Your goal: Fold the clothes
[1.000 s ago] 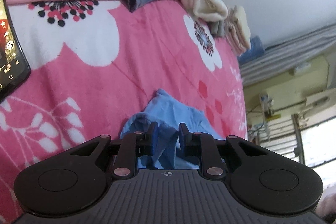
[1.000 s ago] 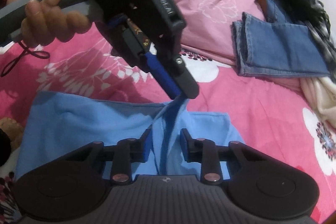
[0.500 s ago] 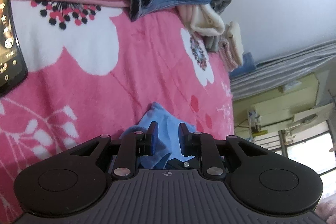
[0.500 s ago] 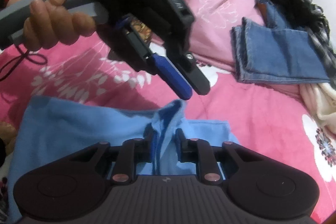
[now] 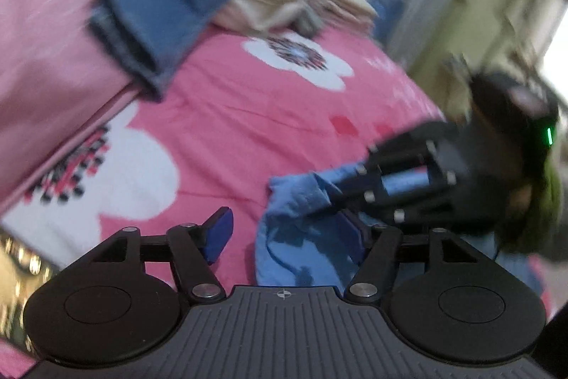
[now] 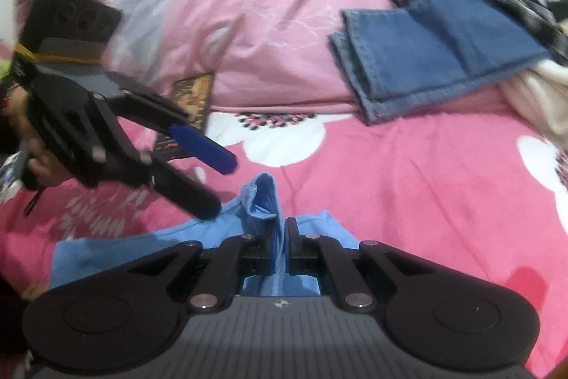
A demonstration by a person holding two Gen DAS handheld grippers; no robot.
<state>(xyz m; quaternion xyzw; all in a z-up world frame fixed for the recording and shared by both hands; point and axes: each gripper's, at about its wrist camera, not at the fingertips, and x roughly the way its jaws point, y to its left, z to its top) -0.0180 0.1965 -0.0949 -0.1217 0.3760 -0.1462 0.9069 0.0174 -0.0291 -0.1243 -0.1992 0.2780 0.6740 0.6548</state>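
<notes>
The right tongs [image 6: 282, 229] are pinching a raised ridge of the blue garment [image 6: 106, 254], which is lying on the pink bedspread [image 6: 426, 183]. At ten o'clock from that pinch, the left tongs [image 6: 216, 183] are hanging spread wide, gripping nothing, one tip near the cloth. Folded jeans [image 6: 436, 48] are sitting at two o'clock. To fold cleanly, I'd judge the pinched edge needs drawing taut and level, avoiding bunching.

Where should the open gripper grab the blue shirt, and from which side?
Probably the left gripper should take the light blue garment at its flat far edge, coming down from above on its own side. The right gripper already pinches the raised fold in the middle, so that ridge is taken; the free edge beside it lies thin on the pink bedcover, easy to pinch.
</notes>
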